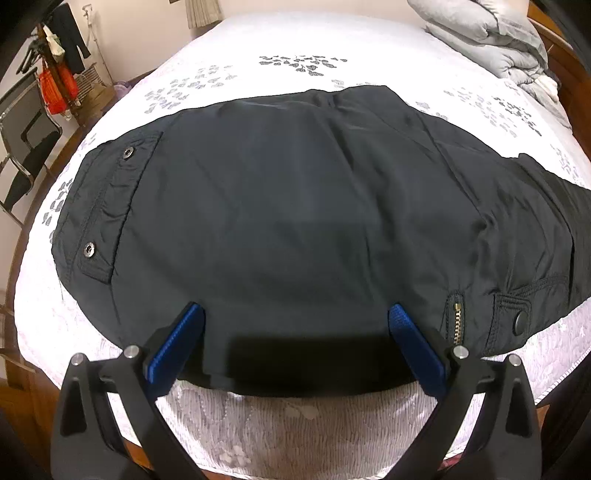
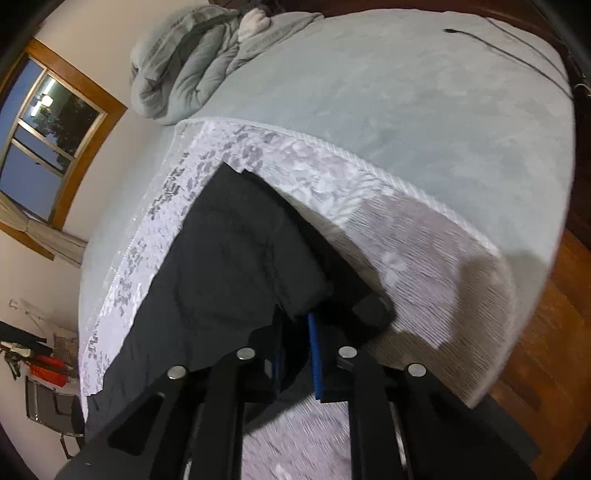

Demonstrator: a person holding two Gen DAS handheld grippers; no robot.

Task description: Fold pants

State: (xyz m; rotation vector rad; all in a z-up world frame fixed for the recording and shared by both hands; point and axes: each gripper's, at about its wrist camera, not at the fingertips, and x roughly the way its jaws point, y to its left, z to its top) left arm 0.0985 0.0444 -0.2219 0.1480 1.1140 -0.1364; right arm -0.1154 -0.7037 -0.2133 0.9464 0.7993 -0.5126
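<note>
The dark pants [image 1: 295, 221] lie spread across the foot of a bed, on a white mattress [image 1: 332, 48] printed with grey leaf shapes. Pocket flaps with metal snaps [image 1: 128, 152] sit at the garment's left end; a brass zipper [image 1: 457, 317] and a dark button are near its right front corner.

The left gripper [image 1: 295, 321] is poised over the near edge of the pants, tilted steeply down, its blue pads [image 1: 173, 347] spread wide with cloth beneath them but nothing pinched. The right gripper [image 2: 295, 332] has its blue pads drawn close together on a fold of the pants fabric [image 2: 229, 266], which bunches up between and over them at the mattress edge; it is clenched on the cloth.

Surroundings: a crumpled grey duvet [image 1: 487, 33] is heaped at the far corner of the bed, well apart from the pants. A grey blanket [image 2: 406, 92] covers the far part of the bed, with a thin black cable [image 2: 480, 40] lying on it. A wooden-framed window [image 2: 48, 125] is set in the wall. A chair [image 1: 26, 140] and a rack of hanging clothes [image 1: 62, 48] stand beside the bed. Wooden floor [image 2: 546, 314] shows past the mattress corner.
</note>
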